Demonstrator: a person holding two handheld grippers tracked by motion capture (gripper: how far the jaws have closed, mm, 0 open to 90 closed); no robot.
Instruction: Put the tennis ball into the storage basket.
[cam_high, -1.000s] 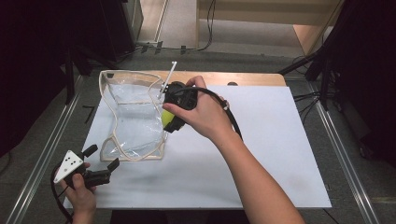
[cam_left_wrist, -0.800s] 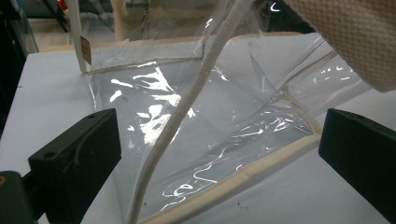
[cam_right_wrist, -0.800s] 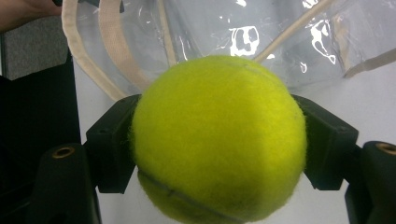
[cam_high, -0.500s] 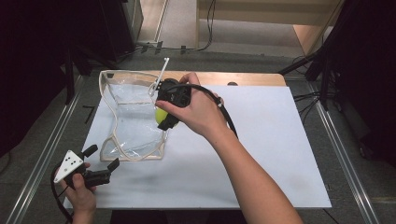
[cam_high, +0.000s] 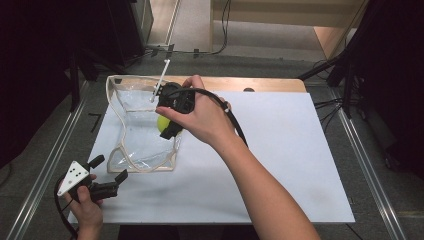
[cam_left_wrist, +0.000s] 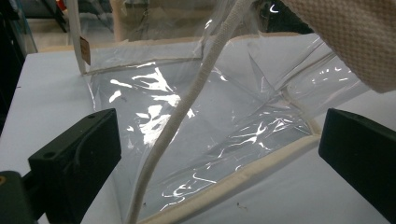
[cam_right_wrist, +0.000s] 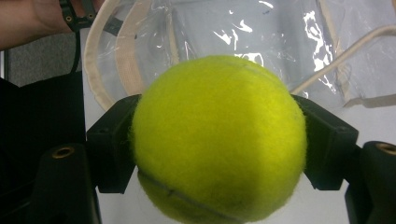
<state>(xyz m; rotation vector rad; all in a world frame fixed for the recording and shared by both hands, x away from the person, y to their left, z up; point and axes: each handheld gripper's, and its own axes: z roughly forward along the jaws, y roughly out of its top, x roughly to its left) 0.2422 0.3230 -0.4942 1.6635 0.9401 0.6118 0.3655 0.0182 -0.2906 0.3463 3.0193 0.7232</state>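
Note:
A yellow tennis ball (cam_right_wrist: 219, 140) is clamped between the two black jaws of my right gripper (cam_high: 167, 127), which hangs over the right part of a clear plastic bag (cam_high: 137, 120) with cream trim. The ball (cam_high: 163, 122) shows just under the hand in the high view. The bag (cam_left_wrist: 196, 130) lies on the white sheet, straight ahead of my left gripper (cam_high: 107, 172). That gripper rests near the table's front left corner, jaws wide apart with nothing between them, a short way off the bag's near edge.
A white sheet (cam_high: 280, 150) covers most of the wooden table (cam_high: 280, 84). Metal rails (cam_high: 365, 165) run along both sides. A black cable (cam_high: 235, 120) trails from the right gripper across the wrist. Dark equipment (cam_high: 55, 45) stands at the back left.
The right hand has carried the ball leftwards and a little up, further over the bag. The left gripper has stayed where it was.

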